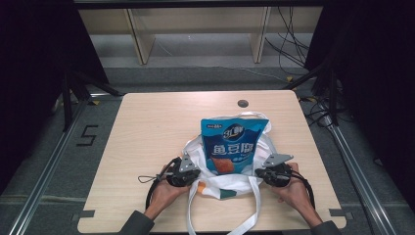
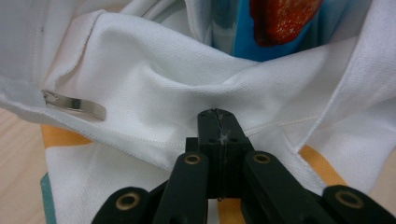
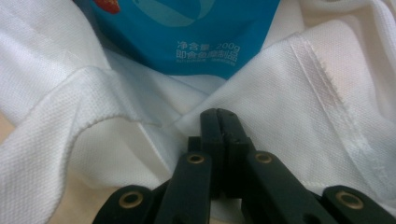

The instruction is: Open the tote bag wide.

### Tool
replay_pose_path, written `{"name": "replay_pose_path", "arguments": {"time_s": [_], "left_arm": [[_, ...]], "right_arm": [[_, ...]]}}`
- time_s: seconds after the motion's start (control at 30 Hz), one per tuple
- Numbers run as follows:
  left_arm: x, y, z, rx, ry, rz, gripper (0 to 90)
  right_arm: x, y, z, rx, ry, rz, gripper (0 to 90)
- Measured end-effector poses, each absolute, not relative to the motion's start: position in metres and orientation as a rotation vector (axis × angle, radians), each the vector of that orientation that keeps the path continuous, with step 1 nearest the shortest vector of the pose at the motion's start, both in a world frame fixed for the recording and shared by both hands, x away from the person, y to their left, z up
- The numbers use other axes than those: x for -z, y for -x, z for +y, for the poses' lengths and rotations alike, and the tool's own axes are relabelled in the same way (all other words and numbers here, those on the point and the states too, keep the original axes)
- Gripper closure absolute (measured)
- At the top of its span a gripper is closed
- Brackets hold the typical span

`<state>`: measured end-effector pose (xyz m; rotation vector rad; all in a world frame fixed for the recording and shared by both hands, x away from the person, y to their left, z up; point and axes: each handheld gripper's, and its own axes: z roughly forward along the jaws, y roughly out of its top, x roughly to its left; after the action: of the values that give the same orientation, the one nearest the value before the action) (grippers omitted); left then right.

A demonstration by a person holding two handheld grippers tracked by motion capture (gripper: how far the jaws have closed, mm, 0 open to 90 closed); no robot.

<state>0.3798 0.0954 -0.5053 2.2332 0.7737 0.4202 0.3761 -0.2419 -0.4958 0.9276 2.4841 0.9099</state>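
A white cloth tote bag (image 1: 230, 185) lies on the wooden table (image 1: 151, 127) with its mouth facing away from me. A blue snack packet (image 1: 234, 144) sticks out of it, its lower part inside. My left gripper (image 1: 192, 172) is shut on the bag's left rim. In the left gripper view the jaws (image 2: 217, 114) meet on puckered white fabric (image 2: 154, 84) below the packet (image 2: 280, 18). My right gripper (image 1: 264, 172) is shut on the right rim. In the right gripper view its tips (image 3: 218, 113) pinch a fold of the cloth (image 3: 289, 93) under the packet's printed bottom edge (image 3: 187, 28).
The bag's two long white handles (image 1: 191, 215) trail over the table's near edge. A metal clip (image 2: 74, 105) hangs from the bag's hem. A round cable hole (image 1: 242, 103) sits near the far edge. Wooden shelf legs (image 1: 137, 39) and cables stand beyond the table.
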Motion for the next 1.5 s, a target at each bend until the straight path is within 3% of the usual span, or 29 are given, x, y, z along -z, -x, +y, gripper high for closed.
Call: {"name": "replay_pose_path", "arguments": {"time_s": [0.43, 0.9, 1.03, 1.13, 1.23, 1.5], "left_arm": [[0.508, -0.428, 0.096, -0.484, -2.187, 0.878, 89.4], [0.509, -0.440, 0.099, -0.508, -2.162, 0.904, 88.7], [0.506, -0.441, 0.104, -0.499, -2.137, 0.901, 78.7], [0.504, -0.439, 0.105, -0.496, -2.121, 0.899, 77.3], [0.498, -0.438, 0.107, -0.478, -2.095, 0.901, 71.3], [0.491, -0.436, 0.111, -0.460, -2.045, 0.930, 64.5]], "right_arm": [[0.496, -0.417, -0.235, -0.917, -0.984, 2.464, 90.0], [0.498, -0.435, -0.233, -0.952, -1.032, 2.438, 90.0], [0.497, -0.434, -0.235, -0.990, -1.057, 2.437, 85.9], [0.497, -0.436, -0.238, -1.015, -1.068, 2.433, 83.8], [0.491, -0.434, -0.240, -1.044, -1.064, 2.372, 75.9], [0.485, -0.433, -0.246, -1.061, -1.031, 2.350, 69.3]]}}
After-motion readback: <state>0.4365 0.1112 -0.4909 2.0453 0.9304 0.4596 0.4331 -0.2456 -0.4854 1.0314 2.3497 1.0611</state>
